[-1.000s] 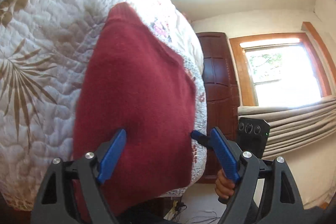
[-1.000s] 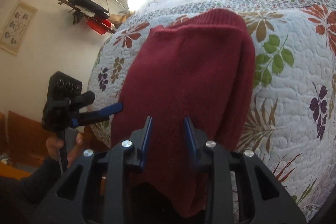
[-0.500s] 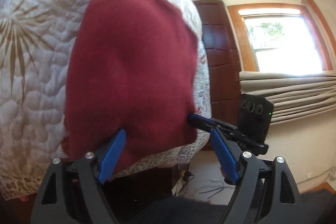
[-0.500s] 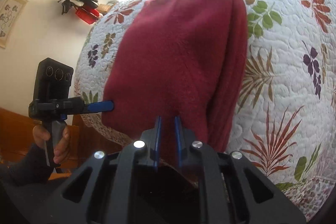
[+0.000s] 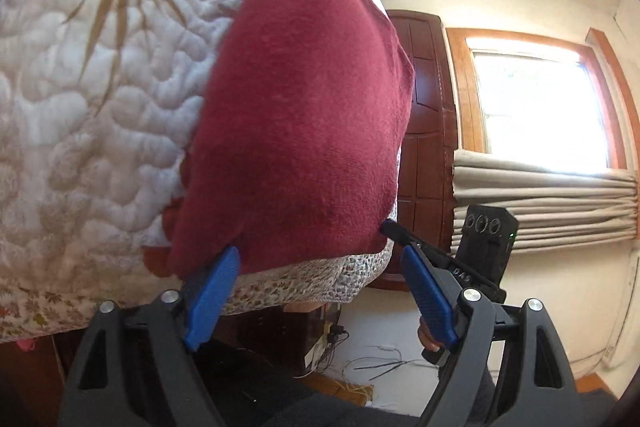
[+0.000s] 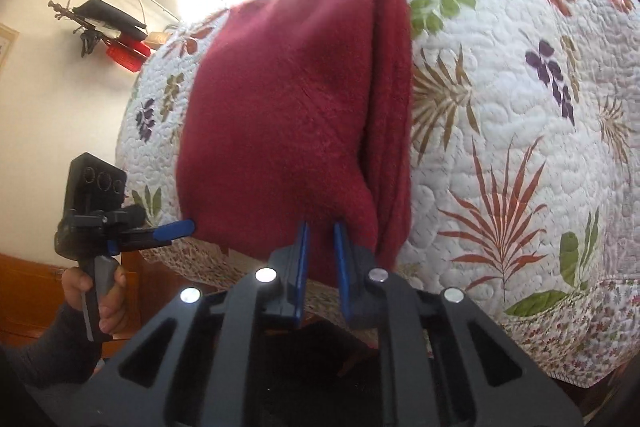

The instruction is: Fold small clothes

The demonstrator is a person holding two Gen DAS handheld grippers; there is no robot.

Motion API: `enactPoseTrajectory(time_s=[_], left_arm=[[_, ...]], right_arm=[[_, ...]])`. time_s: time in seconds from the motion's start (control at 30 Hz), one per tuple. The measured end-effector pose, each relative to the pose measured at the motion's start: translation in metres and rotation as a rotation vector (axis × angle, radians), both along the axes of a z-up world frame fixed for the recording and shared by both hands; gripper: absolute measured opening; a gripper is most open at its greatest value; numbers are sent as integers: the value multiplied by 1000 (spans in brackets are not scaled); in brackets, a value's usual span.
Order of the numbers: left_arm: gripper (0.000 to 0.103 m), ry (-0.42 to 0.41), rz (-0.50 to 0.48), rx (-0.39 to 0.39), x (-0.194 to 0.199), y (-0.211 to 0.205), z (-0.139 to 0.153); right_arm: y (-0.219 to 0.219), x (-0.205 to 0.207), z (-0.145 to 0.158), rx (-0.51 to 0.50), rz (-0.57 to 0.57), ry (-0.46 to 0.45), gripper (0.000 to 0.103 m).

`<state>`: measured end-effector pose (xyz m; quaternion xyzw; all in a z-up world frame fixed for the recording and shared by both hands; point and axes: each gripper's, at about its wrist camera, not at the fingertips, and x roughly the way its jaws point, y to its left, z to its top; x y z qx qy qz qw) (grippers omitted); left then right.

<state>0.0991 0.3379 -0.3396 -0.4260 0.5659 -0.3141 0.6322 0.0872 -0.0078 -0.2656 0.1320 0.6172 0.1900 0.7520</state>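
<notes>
At the bed's edge my right gripper [image 6: 320,247] pinches the red sweater's [image 6: 288,115] near hem — long axis running away — left gripper [image 5: 320,291] spread wide.

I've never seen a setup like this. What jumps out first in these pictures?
A dark red garment dominates both views, lying folded on a white quilt printed with leaves, its near edge at the bed's edge. The right gripper pinches that near edge between blue fingers, while the left gripper stands open at the other corner. Behind, a bright window glares beside a dark wooden door.
</notes>
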Motion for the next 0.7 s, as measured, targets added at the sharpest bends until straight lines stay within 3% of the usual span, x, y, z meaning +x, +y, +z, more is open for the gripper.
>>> enactPoseTrajectory(time_s=[0.07, 0.13, 0.2, 0.23, 0.27, 0.37, 0.43, 0.5, 0.7], left_arm=[[85, 8, 38, 21, -8, -2, 1], [96, -4, 74, 78, -19, -7, 16], [97, -52, 116, 188, -37, -15, 44], [98, -94, 130, 244, -47, -22, 61], [99, -139, 141, 319, -60, -27, 79], [99, -277, 165, 564, -100, -45, 130], [99, -357, 181, 670, -125, -54, 155], [99, -386, 172, 745, -142, -55, 175], [99, -418, 183, 745, -192, -59, 237]], right_arm=[[-3, -4, -5, -4, -15, 9, 8], [-3, -10, 7, -6, -3, -25, 12], [0, -22, 30, -62, 14, -88, 37], [2, -30, 44, -98, 20, -135, 60], [5, -41, 58, -129, 26, -189, 74], [14, -74, 94, -199, 28, -309, 91], [16, -94, 109, -218, 15, -336, 94], [19, -111, 119, -249, -4, -348, 95], [22, -165, 178, -269, -68, -487, 95]])
